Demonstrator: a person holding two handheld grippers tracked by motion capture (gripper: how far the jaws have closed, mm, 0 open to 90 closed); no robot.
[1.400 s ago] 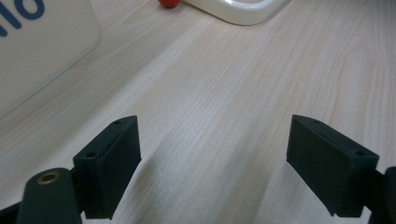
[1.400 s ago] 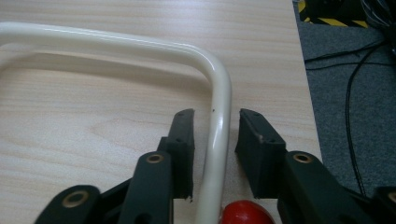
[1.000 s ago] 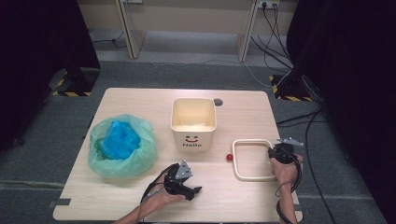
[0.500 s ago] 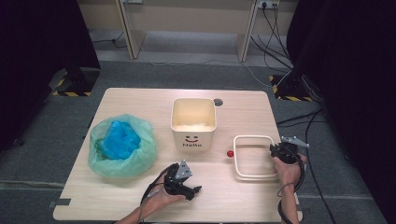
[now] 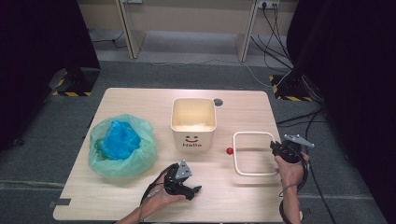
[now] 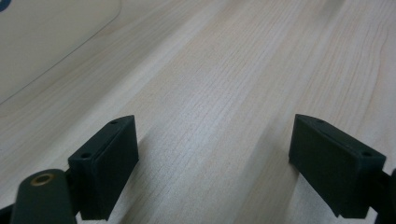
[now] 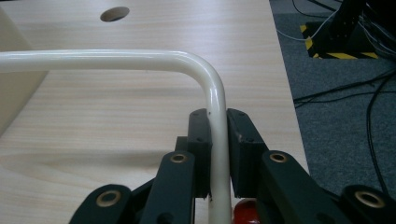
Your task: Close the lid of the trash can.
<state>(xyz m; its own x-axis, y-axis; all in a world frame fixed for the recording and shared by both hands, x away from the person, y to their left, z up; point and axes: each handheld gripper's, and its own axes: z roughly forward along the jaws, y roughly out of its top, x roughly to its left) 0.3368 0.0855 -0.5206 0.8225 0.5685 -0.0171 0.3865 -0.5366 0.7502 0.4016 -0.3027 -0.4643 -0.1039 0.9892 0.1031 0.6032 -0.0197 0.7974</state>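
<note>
- right gripper (image 5: 279,149) has its jaws clamped on the right side of the cream rounded-square plastic frame (image 5: 243,173), so that's a proper grip; up close the bar (image 7: 215,105) runs straight between the two pads
- the frame sits over the right part of the light wooden table (image 5: 140,100), just right of the cream square bin with the smiley face (image 5: 193,140)
- a small red ball (image 5: 229,150) lies between bin and frame
- left gripper (image 5: 190,191) rests on the near edge, jaws wide apart with only bare wood between them
- crumpled green plastic bag with blue stuff inside (image 5: 122,145) is over at the left
</note>
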